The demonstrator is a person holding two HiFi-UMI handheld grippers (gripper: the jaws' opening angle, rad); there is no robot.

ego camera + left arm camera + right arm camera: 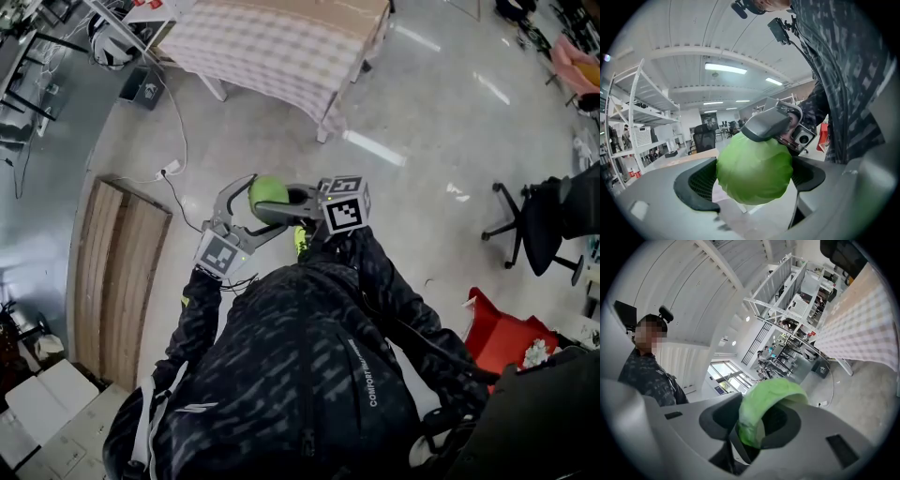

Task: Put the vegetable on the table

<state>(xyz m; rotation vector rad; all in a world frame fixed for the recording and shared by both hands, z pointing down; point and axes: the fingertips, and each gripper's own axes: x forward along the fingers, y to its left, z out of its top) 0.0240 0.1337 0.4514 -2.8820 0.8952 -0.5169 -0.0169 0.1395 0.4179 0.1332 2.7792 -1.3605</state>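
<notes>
A round green cabbage [267,192] hangs in front of the person, above the floor, held between both grippers. My left gripper [251,208] reaches it from the left; in the left gripper view the cabbage [754,171] fills the gap and both dark pads touch it. My right gripper [283,206] comes from the right, and one of its fingers [766,124] lies over the top of the cabbage. In the right gripper view the cabbage [764,404] sits pinched between the pads. The table [281,47] with a checked cloth stands further ahead, and its cloth [862,329] also shows there.
A wooden board [122,281] lies on the floor at the left, with a cable and power strip [169,169] beyond it. An office chair [544,225] and a red bin [506,337] stand at the right. White boxes [47,403] sit at the lower left. Metal shelving [787,282] rises behind the table.
</notes>
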